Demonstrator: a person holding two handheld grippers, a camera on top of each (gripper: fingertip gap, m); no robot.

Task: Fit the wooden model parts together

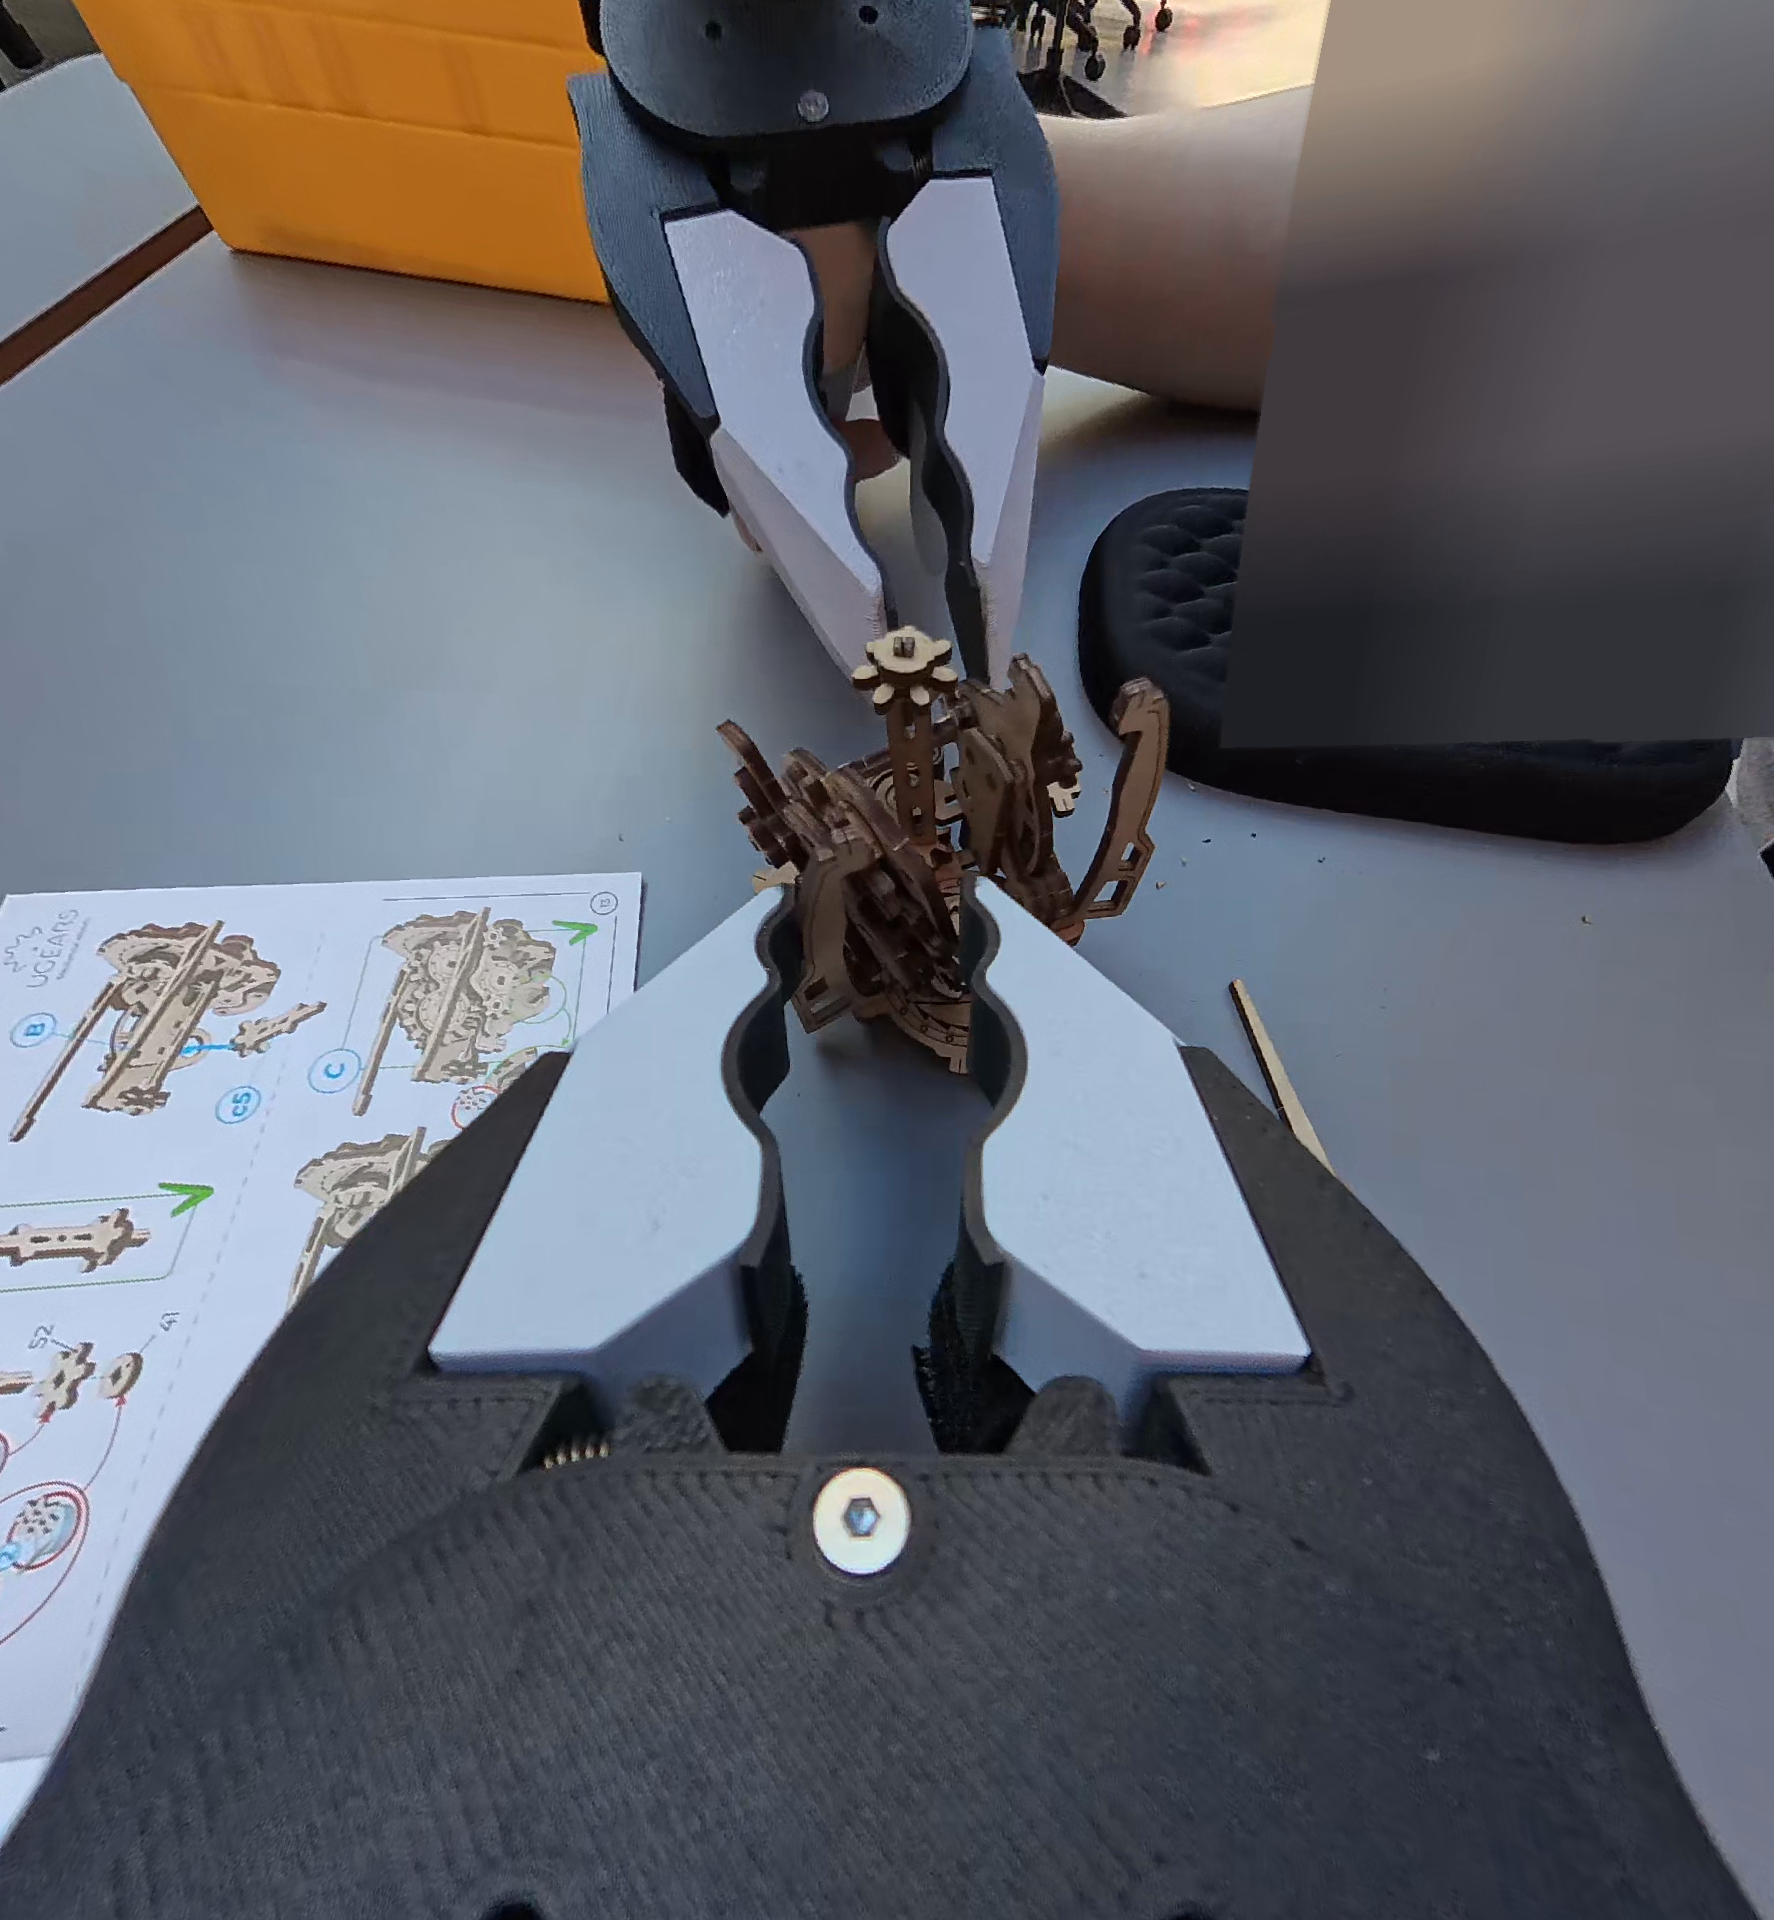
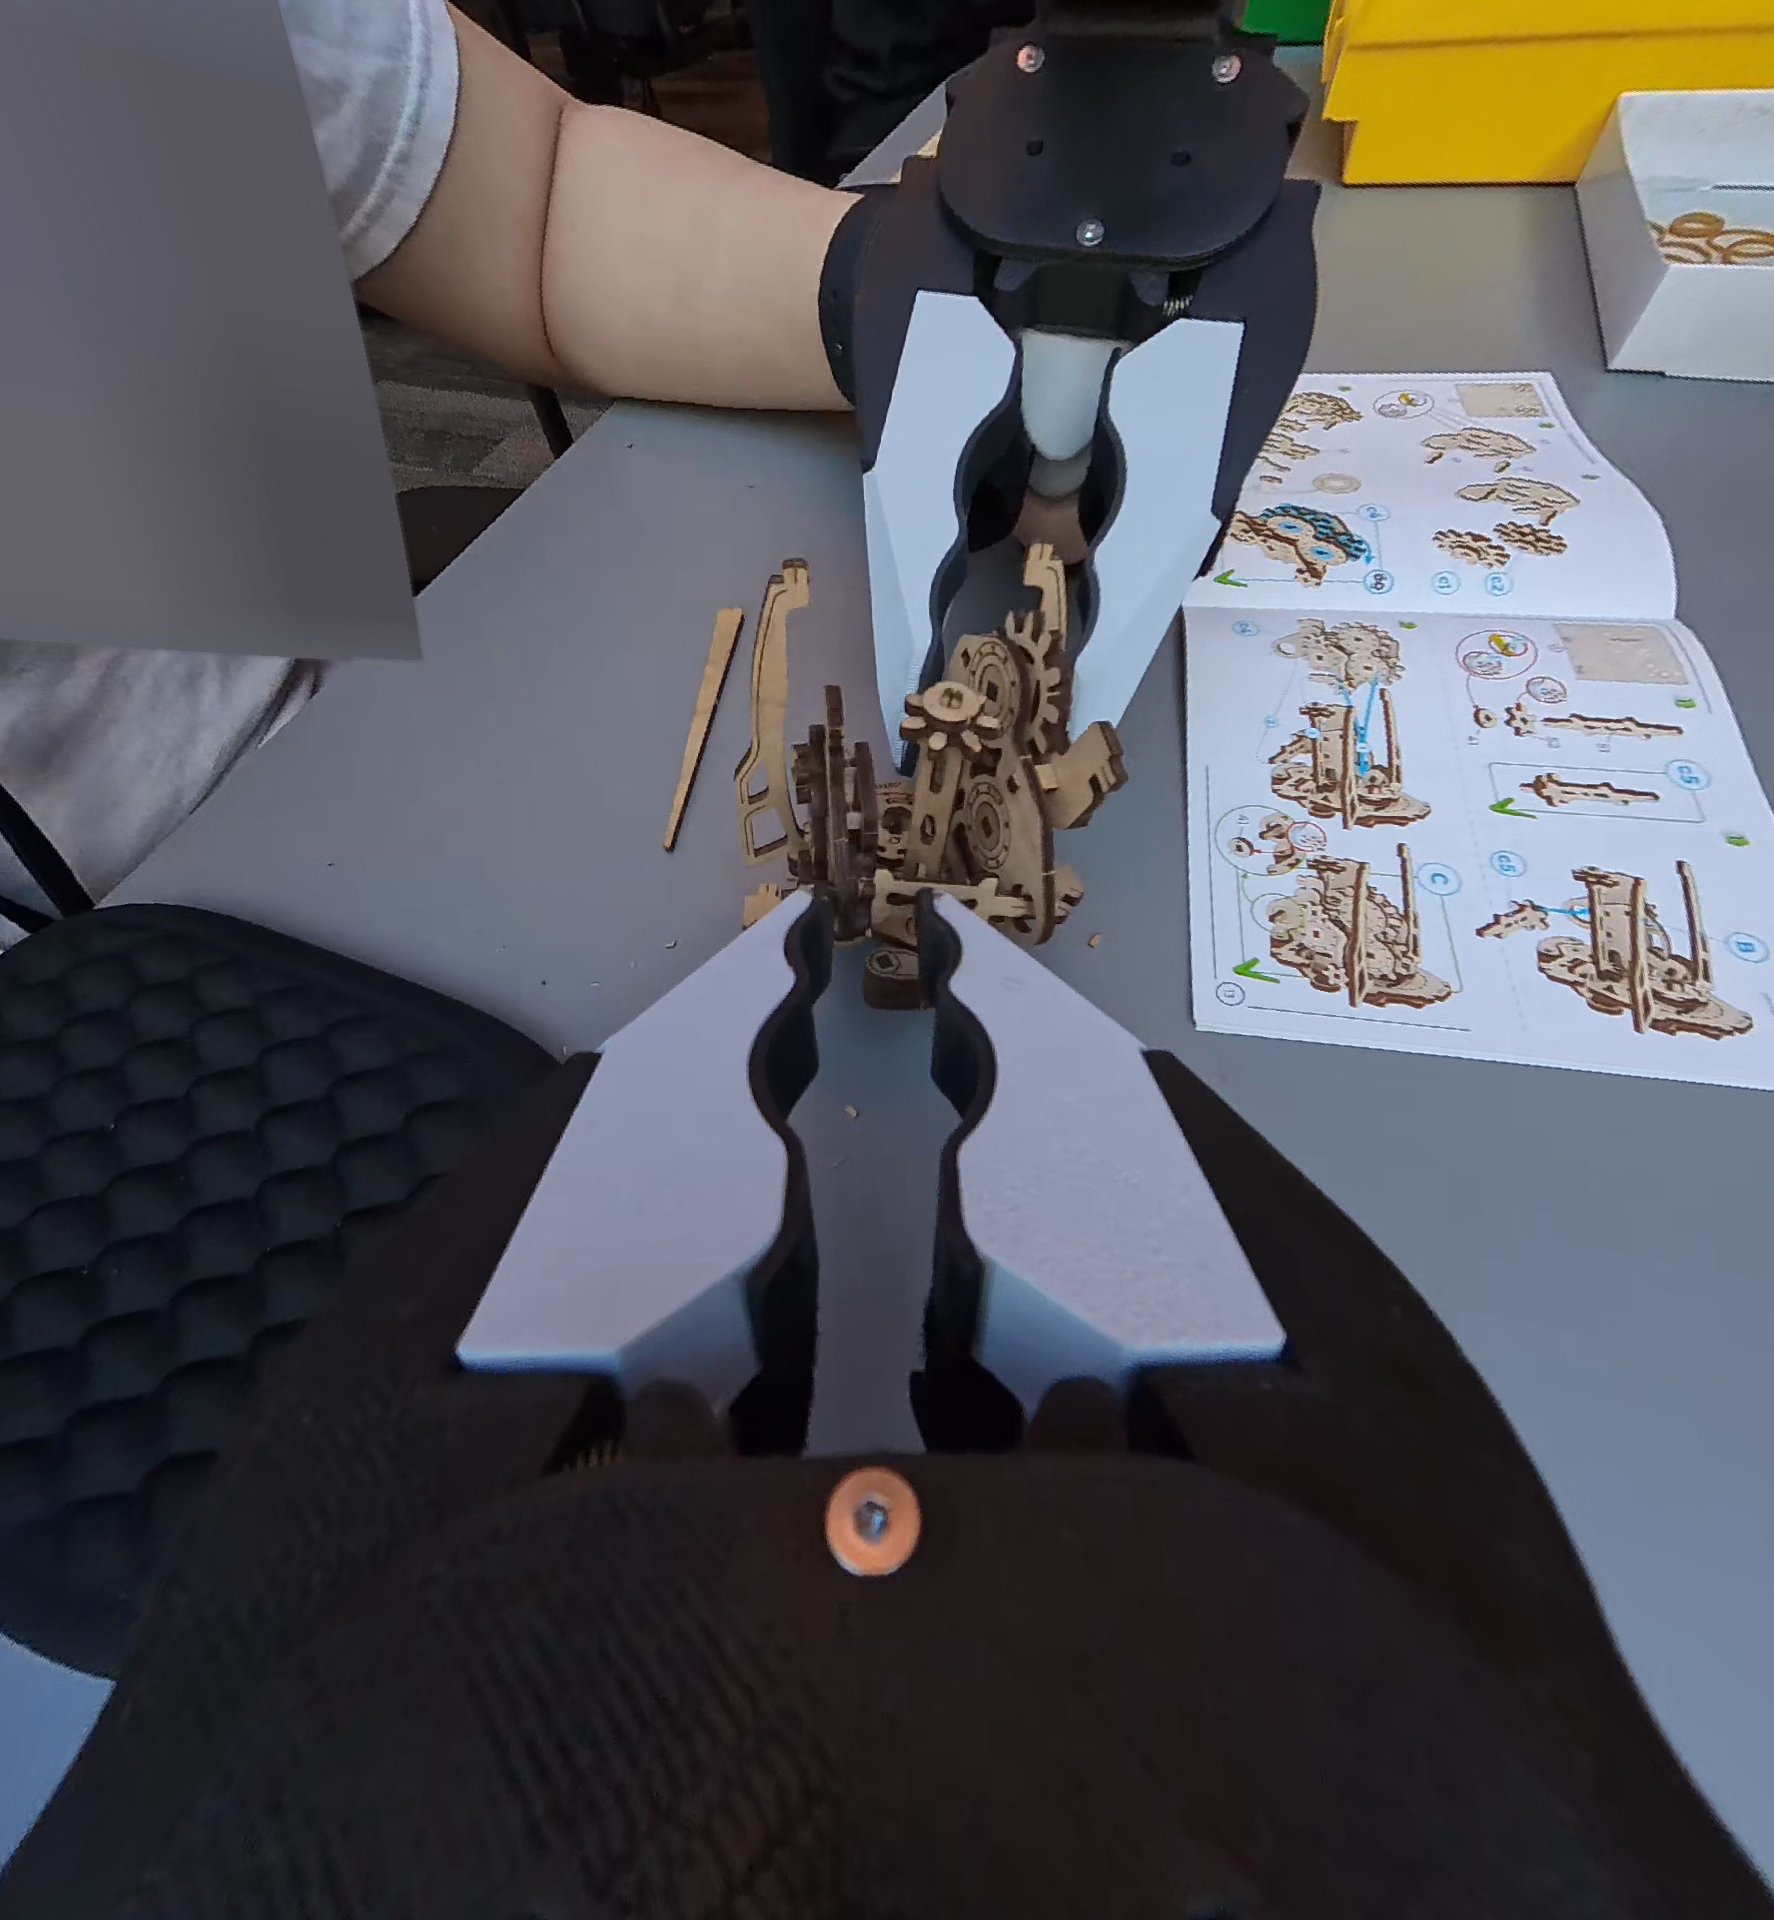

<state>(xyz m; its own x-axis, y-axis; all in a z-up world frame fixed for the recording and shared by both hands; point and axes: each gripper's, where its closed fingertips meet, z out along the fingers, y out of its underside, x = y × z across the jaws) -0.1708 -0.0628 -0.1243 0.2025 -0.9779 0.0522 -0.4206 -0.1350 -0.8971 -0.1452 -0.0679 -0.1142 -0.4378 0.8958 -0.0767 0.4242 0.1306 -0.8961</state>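
My left tool point(image 1: 867, 935) and right tool point(image 2: 872, 925) both gripped the model point(image 2: 924, 810); over-squeezing at twelve o'clock risked snapping gears.

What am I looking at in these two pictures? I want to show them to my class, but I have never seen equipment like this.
These are two hand-held grippers, like big tongs with two fingers each, held by a person. A camera sits on each one and looks forward along its fingers, so each picture shows its own gripper below and the other one opposite.

In the left view, the left gripper is closed on the near side of a wooden model made of gears and plates. In the right view, the right gripper grips the model's other side.

The model stands on a grey table. Beside it lie an instruction sheet with drawings, a thin wooden stick, a black cushion, and farther back a yellow box and a white box.
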